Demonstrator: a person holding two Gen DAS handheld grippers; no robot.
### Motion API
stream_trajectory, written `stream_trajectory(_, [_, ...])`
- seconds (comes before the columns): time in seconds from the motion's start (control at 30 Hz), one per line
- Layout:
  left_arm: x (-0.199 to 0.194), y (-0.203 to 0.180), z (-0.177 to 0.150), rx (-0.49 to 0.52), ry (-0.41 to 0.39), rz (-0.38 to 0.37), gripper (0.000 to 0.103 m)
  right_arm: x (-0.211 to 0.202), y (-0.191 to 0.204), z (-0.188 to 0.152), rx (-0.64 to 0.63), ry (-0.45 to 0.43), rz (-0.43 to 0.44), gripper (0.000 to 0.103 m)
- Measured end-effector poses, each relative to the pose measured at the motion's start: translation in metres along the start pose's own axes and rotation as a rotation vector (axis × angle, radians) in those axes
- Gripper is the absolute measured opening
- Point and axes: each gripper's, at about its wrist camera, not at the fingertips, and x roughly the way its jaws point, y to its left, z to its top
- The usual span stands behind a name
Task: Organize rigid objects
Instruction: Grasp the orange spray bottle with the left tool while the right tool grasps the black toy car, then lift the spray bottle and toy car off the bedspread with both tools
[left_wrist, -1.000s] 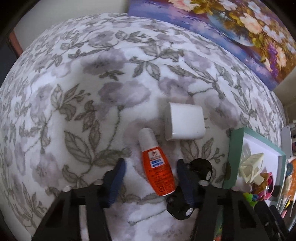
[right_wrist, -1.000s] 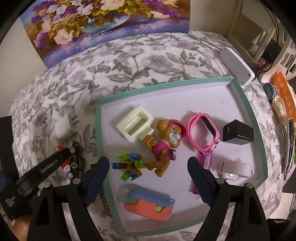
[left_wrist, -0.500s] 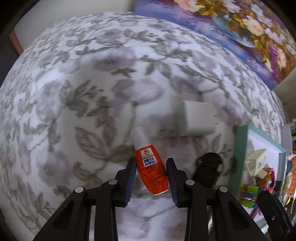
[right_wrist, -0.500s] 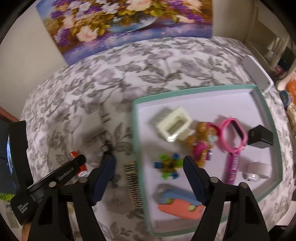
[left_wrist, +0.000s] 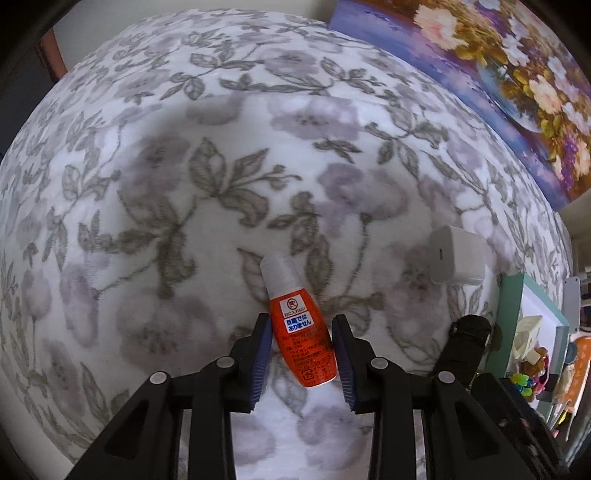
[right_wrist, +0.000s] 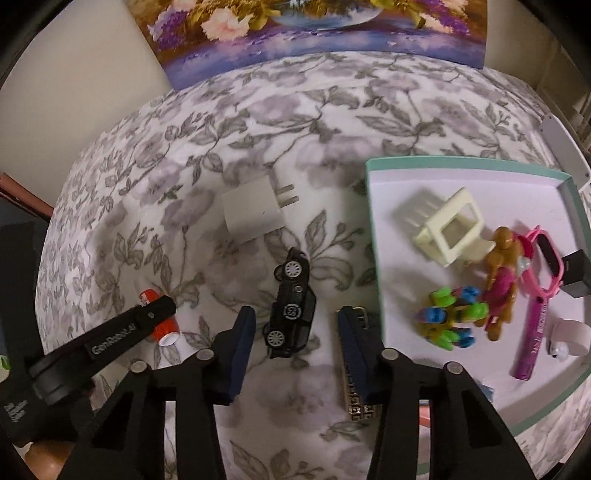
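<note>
Status: roughly two thirds sorted, judging by what's in the tray versus out of it.

Done: the green-rimmed tray (right_wrist: 373, 236) at 3 o'clock in the right wrist view holds the cream plastic frame (right_wrist: 448, 232), the brown dog figure (right_wrist: 500, 277), the green-blue block toy (right_wrist: 448, 319), the pink watch (right_wrist: 546, 258), a small black box (right_wrist: 578, 271) and a white ring-shaped piece (right_wrist: 569, 338) at the tray's near-right corner. That last one is blurred, can't say what it is.

Left on the floral blanket (left_wrist: 166, 166), four items:
- orange bottle (left_wrist: 301, 332), lying on its side, cap pointing to 11 o'clock. Left gripper (left_wrist: 301, 354) has its jaws closed in around the body. The left pad looks to be touching, with a thin gap on the right, so I can't tell whether it's clamped or only straddling. The bottle looks to be resting on the blanket.
- white charger (right_wrist: 255, 210), at 12 o'clock from the right gripper, prongs facing the tray.
- black toy car (right_wrist: 291, 302), tipped on its side, wheels showing. Right gripper (right_wrist: 295, 332) sits over it, jaws spread wide, clear of it on both sides. Nothing held.
- patterned metal bar (right_wrist: 354, 376), just outside the tray's left rim, partly under the right finger.

Likely next: the bottle goes to the tray, then the car.
</note>
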Motion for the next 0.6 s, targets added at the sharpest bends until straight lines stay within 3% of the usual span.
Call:
stream_trajectory(0.3, [-0.005, 0.005, -0.002, 0.022, 0.003, 0.003, 0.036, 0.022, 0.002, 0.002, 0.026, 0.025, -0.015, 0.039])
stream_trajectory(0.6, [0.002, -0.019, -0.004, 0.107, -0.019, 0.097, 0.036, 0.035, 0.009, -0.001, 0.005, 0.027, -0.072, 0.032])
